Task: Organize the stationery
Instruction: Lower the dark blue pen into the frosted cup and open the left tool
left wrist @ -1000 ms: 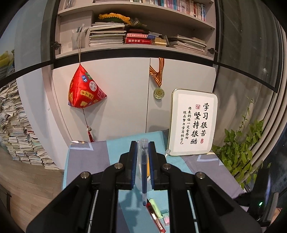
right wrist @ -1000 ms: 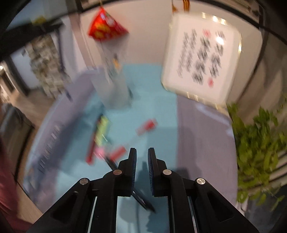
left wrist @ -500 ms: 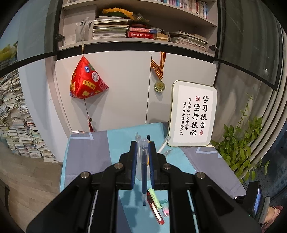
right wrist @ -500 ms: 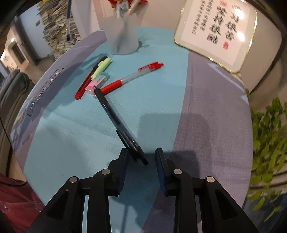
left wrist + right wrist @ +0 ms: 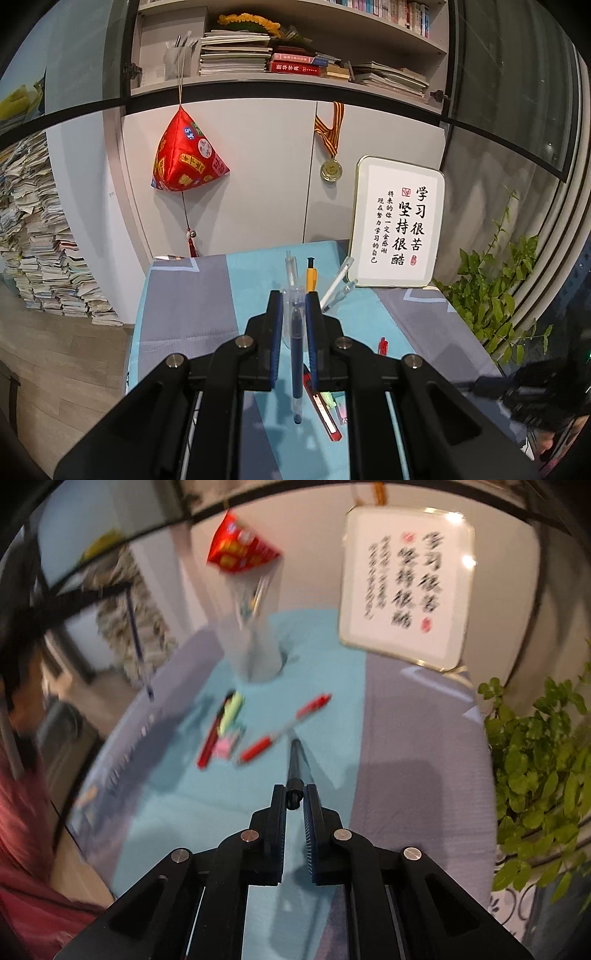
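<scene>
My left gripper (image 5: 293, 299) is shut on a blue pen (image 5: 296, 362), which hangs upright between the pads with its tip over the tablecloth. Just behind it stands the frosted pen cup (image 5: 255, 653), holding a yellow pen (image 5: 311, 277) and several pale ones. My right gripper (image 5: 294, 792) is low over the table, its jaws closing tight, pads pressing the end of a black pen (image 5: 295, 760) that points away from me. Loose on the cloth lie a red pen (image 5: 288, 727), a red utility knife (image 5: 208, 744), a green highlighter (image 5: 231, 710) and a pink eraser (image 5: 225, 747).
A framed calligraphy sign (image 5: 397, 225) leans on the cabinet at the table's back right. A leafy plant (image 5: 535, 760) crowds the right edge. The table (image 5: 184, 302) has a blue and grey cloth. Paper stacks (image 5: 33, 251) stand on the floor to the left.
My right gripper, open around the black pen half a second ago, has shut on its end, and the pen now points straight ahead. My left gripper with the blue pen has edged nearer the cup.
</scene>
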Demonstrator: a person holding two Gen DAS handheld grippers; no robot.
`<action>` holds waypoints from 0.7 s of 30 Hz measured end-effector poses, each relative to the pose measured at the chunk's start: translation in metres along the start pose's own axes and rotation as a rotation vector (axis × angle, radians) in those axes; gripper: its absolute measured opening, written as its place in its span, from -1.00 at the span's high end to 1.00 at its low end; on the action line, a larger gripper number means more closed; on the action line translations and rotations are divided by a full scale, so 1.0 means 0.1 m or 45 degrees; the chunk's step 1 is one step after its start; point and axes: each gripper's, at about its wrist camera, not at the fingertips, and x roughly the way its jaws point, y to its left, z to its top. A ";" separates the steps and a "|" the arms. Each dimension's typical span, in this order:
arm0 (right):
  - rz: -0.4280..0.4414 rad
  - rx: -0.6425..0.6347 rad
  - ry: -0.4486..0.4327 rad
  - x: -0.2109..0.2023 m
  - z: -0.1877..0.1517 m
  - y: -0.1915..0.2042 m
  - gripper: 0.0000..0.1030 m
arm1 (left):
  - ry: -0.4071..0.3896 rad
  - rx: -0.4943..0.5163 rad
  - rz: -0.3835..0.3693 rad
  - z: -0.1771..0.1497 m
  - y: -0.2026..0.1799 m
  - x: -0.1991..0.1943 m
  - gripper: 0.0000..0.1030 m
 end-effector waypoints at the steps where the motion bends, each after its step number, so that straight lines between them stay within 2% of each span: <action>1: 0.004 0.012 -0.026 -0.07 0.05 0.01 0.80 | 0.000 0.001 -0.002 0.00 0.00 0.00 0.80; 8: 0.012 0.060 -0.156 -0.24 0.31 0.10 0.81 | 0.002 0.000 -0.009 -0.02 -0.01 -0.03 0.80; 16: 0.024 0.029 -0.181 -0.20 0.46 0.30 0.82 | -0.021 -0.004 -0.004 0.05 0.02 -0.05 0.80; 21: 0.034 0.015 -0.196 -0.15 0.61 0.39 0.82 | -0.046 -0.011 0.001 0.23 0.00 0.06 0.79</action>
